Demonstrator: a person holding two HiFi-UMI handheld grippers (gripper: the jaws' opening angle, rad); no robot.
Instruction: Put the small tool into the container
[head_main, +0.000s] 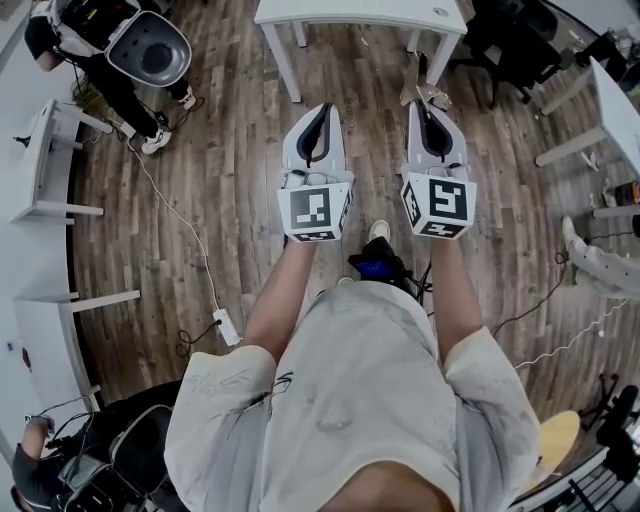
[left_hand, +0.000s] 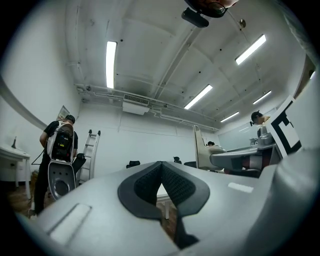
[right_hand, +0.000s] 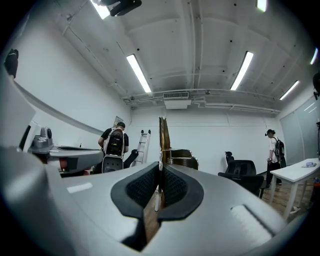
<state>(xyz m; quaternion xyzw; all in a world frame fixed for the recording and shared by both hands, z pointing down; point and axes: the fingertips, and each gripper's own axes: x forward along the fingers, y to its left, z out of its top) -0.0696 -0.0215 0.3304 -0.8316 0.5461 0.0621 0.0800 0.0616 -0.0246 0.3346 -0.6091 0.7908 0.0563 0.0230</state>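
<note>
Both grippers are held out over the wooden floor in front of the person, tilted up toward the ceiling. My right gripper (head_main: 420, 106) (right_hand: 161, 168) is shut on a small thin metal tool (head_main: 426, 92) (right_hand: 163, 136), which sticks out past the fingertips edge-on, with a rounded part behind it. My left gripper (head_main: 322, 108) (left_hand: 161, 166) is shut, its pads meeting at the tip with nothing between them. No container shows in any view.
A white table (head_main: 360, 14) stands straight ahead. White desks (head_main: 48, 150) line the left wall. A person with a backpack (head_main: 110, 40) stands at far left. A power strip and cable (head_main: 228, 326) lie on the floor. Black chairs (head_main: 520, 40) sit at far right.
</note>
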